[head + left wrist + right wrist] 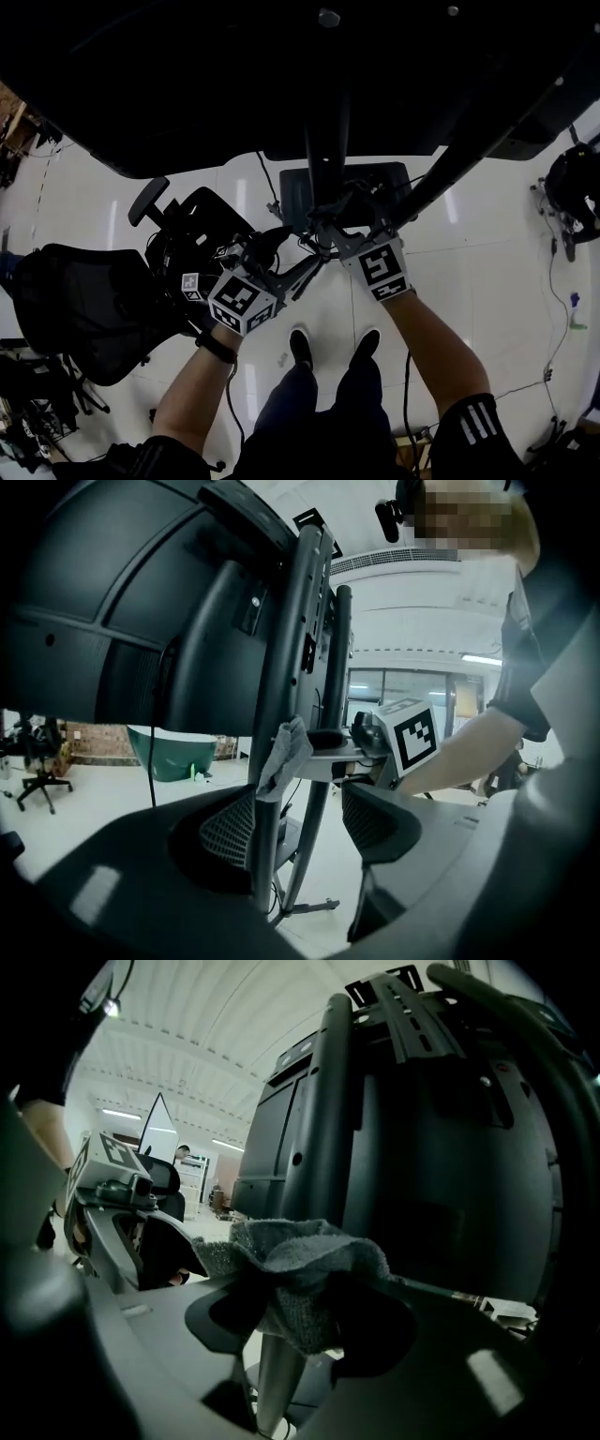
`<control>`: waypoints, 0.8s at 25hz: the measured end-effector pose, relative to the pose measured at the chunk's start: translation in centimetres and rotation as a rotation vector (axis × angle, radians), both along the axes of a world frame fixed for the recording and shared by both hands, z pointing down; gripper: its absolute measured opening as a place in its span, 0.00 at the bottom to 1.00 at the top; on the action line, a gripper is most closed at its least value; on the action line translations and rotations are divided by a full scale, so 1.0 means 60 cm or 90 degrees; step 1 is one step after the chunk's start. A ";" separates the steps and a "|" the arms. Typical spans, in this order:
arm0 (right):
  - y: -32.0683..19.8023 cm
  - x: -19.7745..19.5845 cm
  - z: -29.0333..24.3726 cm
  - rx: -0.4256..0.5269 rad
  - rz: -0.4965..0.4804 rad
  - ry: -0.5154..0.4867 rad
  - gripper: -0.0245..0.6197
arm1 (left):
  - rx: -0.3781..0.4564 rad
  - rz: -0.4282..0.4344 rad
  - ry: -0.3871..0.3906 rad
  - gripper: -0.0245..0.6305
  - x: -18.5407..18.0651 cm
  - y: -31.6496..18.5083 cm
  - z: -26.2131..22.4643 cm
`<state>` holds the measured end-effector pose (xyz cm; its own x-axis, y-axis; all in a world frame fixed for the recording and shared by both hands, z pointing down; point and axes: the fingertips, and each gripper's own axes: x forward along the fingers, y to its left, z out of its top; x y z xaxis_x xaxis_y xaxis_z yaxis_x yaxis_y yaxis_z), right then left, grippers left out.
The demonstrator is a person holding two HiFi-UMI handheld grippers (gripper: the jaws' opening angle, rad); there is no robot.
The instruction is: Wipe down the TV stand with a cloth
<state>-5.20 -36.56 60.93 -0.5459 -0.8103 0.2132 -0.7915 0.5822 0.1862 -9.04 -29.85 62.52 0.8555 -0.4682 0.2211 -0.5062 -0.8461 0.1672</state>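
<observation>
Right tool [302, 1324] grips crumpled grey cloth [305, 1262] against dark stand pole [279, 1384]; left tool [302, 823] wide, straddling pole.

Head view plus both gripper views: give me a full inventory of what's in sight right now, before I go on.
TV: one, black, mounted atop the stand.
TV stand: one, black poles and floor plate, under the TV.
Cloth: one, grey, bunched against a stand pole.
Office chairs: at least two, black, on the floor at left.
Tub-like thing: one, green, far behind the stand.
Cables: several, black, on the white floor.
Shoes: two, black, below the grippers.
Left gripper: one, dark grey; jaws apart, a stand pole between them.
Right gripper: one, dark grey; jaws closed on the cloth.
</observation>
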 end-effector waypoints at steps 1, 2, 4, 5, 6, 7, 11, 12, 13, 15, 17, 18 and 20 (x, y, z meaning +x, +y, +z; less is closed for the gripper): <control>0.000 -0.001 0.014 -0.002 -0.004 0.001 0.38 | -0.009 0.003 -0.007 0.52 0.001 0.001 0.020; -0.001 -0.001 0.028 -0.007 -0.006 0.002 0.38 | -0.015 0.004 -0.013 0.52 -0.001 0.001 0.040; -0.002 -0.001 0.060 -0.023 -0.005 0.002 0.38 | -0.021 -0.001 -0.021 0.52 -0.005 -0.002 0.074; -0.003 0.000 0.077 -0.034 -0.003 0.001 0.38 | -0.026 -0.003 -0.022 0.52 -0.007 -0.001 0.088; -0.002 0.001 0.094 -0.043 -0.002 -0.002 0.38 | -0.033 -0.005 -0.022 0.52 -0.007 0.001 0.101; -0.002 0.001 0.111 -0.050 -0.001 -0.006 0.38 | -0.039 -0.005 -0.022 0.52 -0.008 0.005 0.114; -0.003 0.002 0.177 -0.068 -0.001 -0.017 0.38 | -0.066 -0.004 -0.019 0.52 -0.005 0.016 0.159; -0.003 0.002 0.193 -0.071 0.000 -0.022 0.38 | -0.072 -0.002 -0.018 0.52 -0.003 0.019 0.169; -0.003 0.001 0.207 -0.069 0.000 -0.028 0.38 | -0.075 -0.002 -0.018 0.52 -0.002 0.022 0.181; -0.003 0.002 0.234 -0.067 0.001 -0.033 0.38 | -0.078 -0.002 -0.022 0.52 0.002 0.024 0.206; -0.003 0.002 0.269 -0.083 0.007 -0.024 0.38 | -0.086 -0.004 -0.026 0.52 0.003 0.024 0.230; -0.003 0.002 0.288 -0.092 0.009 -0.021 0.38 | -0.092 -0.005 -0.028 0.52 0.003 0.025 0.242; -0.003 0.001 0.318 -0.098 0.007 -0.022 0.38 | -0.105 -0.004 -0.032 0.52 0.005 0.029 0.265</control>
<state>-5.12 -36.74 80.02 -0.5457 -0.7756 0.3173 -0.8028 0.5924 0.0677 -8.74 -28.13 78.41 0.8385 -0.4270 0.3386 -0.5227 -0.8059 0.2780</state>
